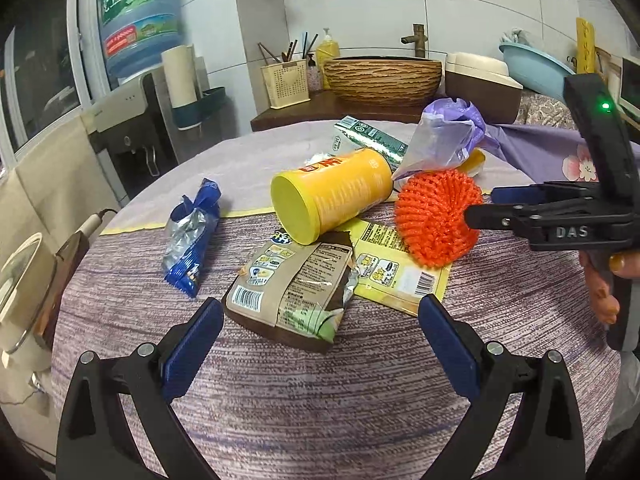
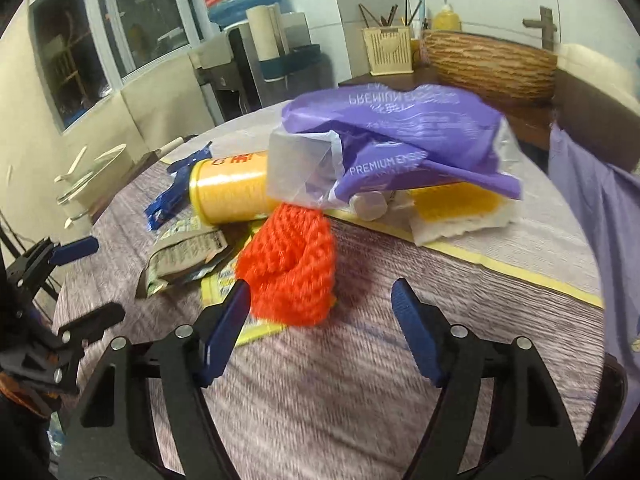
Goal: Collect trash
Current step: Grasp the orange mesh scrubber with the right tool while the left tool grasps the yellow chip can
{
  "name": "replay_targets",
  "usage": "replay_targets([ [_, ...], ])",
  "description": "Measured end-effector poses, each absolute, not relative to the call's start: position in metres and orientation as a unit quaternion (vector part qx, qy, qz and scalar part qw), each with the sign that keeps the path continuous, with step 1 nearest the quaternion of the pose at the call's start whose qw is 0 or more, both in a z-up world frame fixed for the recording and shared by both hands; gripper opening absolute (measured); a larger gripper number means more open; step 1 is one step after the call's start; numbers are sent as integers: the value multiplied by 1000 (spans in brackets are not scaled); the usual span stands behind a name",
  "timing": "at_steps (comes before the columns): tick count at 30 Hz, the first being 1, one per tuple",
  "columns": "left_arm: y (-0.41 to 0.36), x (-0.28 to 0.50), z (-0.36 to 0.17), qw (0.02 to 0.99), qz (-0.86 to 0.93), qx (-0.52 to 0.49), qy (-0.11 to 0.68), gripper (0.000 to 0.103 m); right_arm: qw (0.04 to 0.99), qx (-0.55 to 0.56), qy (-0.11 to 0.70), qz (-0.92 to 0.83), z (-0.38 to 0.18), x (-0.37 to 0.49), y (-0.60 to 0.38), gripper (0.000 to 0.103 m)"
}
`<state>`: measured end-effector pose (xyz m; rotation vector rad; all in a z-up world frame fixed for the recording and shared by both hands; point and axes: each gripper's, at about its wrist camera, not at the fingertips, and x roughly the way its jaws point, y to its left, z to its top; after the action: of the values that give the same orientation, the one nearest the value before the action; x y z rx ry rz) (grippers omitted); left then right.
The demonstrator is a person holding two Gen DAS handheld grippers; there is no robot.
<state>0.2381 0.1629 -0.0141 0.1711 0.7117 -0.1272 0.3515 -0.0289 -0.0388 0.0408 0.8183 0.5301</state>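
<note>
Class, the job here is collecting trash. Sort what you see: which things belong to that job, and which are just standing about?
Part of the job:
yellow can
blue wrapper
brown snack bag
yellow packet
orange net
purple bag

Just standing about:
water jug
chopstick holder
soap bottle
basin

We read "DAS" on the right gripper [image 1: 480, 205] and "PREMIUM" twice on the purple bag [image 2: 400, 152]. Chinese print on the yellow can [image 1: 332, 192] is unclear to us.
</note>
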Motion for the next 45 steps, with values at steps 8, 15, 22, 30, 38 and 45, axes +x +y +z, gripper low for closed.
replay_targets([
  [8,172,263,-16,928,-69,99,353,97,860,23,420,288,-52,360,-15,23],
  [15,159,305,0,907,-109,187,361,98,854,54,411,316,-35,329,-35,19],
  [22,115,352,-12,858,-135,307,389,98,852,54,406,326,-28,288,-55,19],
  [30,85,390,-44,810,-128,377,430,92,859,55,401,313,-28,260,-74,19],
  [38,83,399,-46,817,-98,377,426,71,856,76,409,306,-39,252,-90,19],
  [45,98,382,-16,863,-80,313,389,68,861,93,395,307,-37,241,-102,19],
])
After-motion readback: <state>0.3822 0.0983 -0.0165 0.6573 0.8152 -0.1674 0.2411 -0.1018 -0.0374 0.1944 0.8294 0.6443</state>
